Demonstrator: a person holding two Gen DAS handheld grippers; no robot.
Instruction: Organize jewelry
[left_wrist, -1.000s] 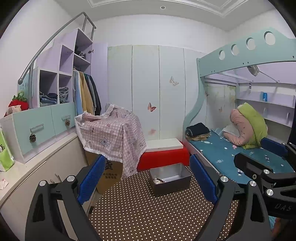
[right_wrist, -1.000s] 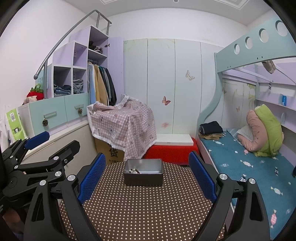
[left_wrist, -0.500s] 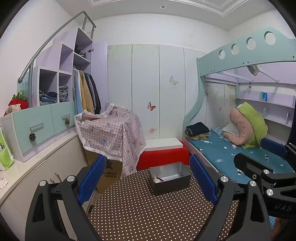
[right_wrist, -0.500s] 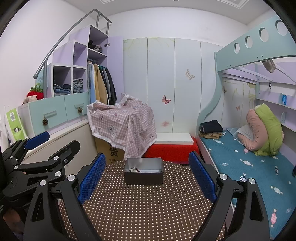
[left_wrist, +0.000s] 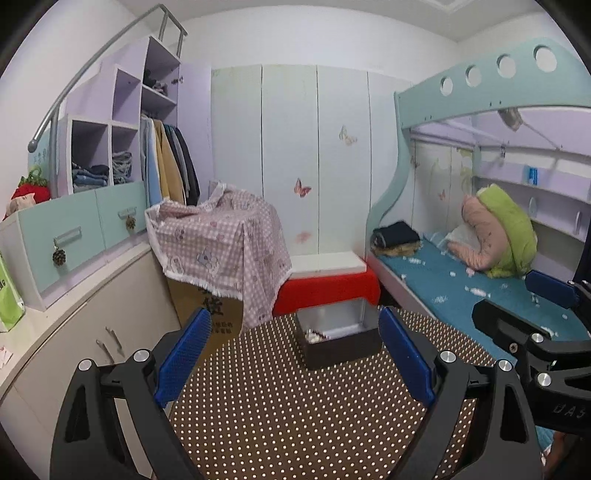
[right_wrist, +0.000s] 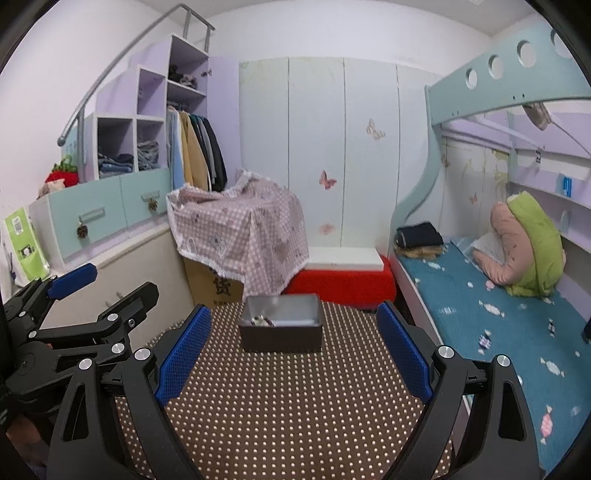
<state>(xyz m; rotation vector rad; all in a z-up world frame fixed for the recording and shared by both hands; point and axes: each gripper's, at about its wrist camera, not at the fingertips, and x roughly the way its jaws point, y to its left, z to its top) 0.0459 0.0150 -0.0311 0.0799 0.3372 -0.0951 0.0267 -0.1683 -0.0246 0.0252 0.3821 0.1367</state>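
A grey metal box (left_wrist: 338, 338) stands at the far edge of a brown dotted table (left_wrist: 295, 413). A small heap of jewelry (left_wrist: 313, 336) lies in its left corner. The box (right_wrist: 281, 326) and jewelry (right_wrist: 261, 320) also show in the right wrist view. My left gripper (left_wrist: 293, 354) is open and empty, held above the table short of the box. My right gripper (right_wrist: 293, 350) is open and empty too, beside the left one (right_wrist: 74, 306), which shows at the left of its view.
A bunk bed (left_wrist: 461, 280) with a blue sheet runs along the right. A cabinet counter (left_wrist: 74, 306) runs along the left. A box under a checked cloth (left_wrist: 221, 236) and a red bench (left_wrist: 328, 288) stand beyond the table.
Both views have shifted slightly: the box sits a little lower and nearer in each view. Both grippers stay open and empty.
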